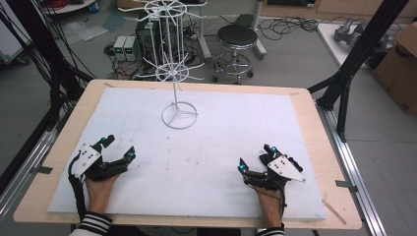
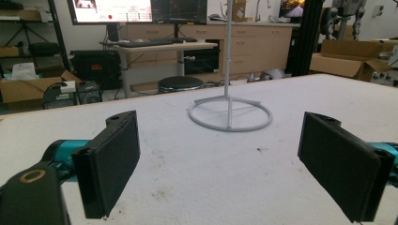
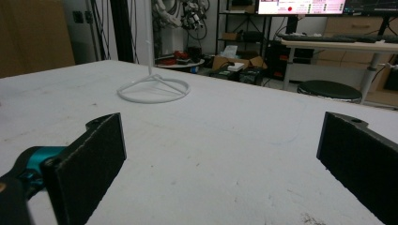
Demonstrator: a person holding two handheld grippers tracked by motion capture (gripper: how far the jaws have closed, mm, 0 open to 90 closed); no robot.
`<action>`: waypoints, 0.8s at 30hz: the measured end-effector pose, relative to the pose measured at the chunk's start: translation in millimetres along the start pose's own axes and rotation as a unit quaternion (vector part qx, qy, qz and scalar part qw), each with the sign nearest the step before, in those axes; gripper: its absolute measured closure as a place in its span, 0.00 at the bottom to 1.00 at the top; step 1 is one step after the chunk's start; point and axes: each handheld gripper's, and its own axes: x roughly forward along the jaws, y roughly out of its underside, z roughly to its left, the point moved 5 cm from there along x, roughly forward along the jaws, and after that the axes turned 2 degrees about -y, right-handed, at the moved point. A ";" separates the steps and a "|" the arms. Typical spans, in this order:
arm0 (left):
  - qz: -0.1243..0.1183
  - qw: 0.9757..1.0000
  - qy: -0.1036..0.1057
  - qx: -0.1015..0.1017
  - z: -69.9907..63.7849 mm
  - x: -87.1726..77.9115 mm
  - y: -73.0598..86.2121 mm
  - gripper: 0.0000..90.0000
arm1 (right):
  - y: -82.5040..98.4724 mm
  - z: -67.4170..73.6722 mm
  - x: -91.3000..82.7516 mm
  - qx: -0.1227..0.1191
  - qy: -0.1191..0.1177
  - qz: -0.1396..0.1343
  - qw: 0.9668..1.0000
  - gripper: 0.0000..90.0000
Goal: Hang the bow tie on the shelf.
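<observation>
on the white mat [image 1: 206, 162], left gripper [image 1: 119, 147] and right gripper [image 1: 255, 158] gaping, wire stand [image 1: 179, 116] beyond

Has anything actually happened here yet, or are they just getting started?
Nothing looks done yet. The white wire stand sits alone at the far side of the white mat, its arms bare. The left gripper and right gripper rest near the person, jaws open and holding nothing. Whatever the job is, all of it seems left.

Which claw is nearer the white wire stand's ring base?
Left. The left claw sits near-left of the stand's ring base; the right claw sits near-right, a bit farther. Both are open, holding nothing.
</observation>
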 end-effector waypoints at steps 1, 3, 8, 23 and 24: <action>0.000 1.000 0.000 0.000 0.0 0.0 0.0 0.15 | 0.0 0.0 0.0 0.000 0.000 0.000 1.000 0.01; -0.002 1.000 0.000 -0.002 0.2 0.0 0.0 0.15 | 0.2 0.1 0.4 0.001 0.001 0.004 1.000 0.01; -0.003 1.000 0.001 -0.007 1.1 -0.4 -0.1 0.15 | 0.2 1.6 0.3 -0.004 0.011 0.005 1.000 0.01; -0.003 1.000 0.001 -0.010 1.8 -0.5 -0.1 0.15 | 0.2 2.7 1.8 -0.012 0.014 0.011 1.000 0.01; -0.003 1.000 0.001 -0.010 2.1 -0.6 -0.1 0.15 | 0.2 2.7 1.8 -0.013 0.014 0.011 1.000 0.01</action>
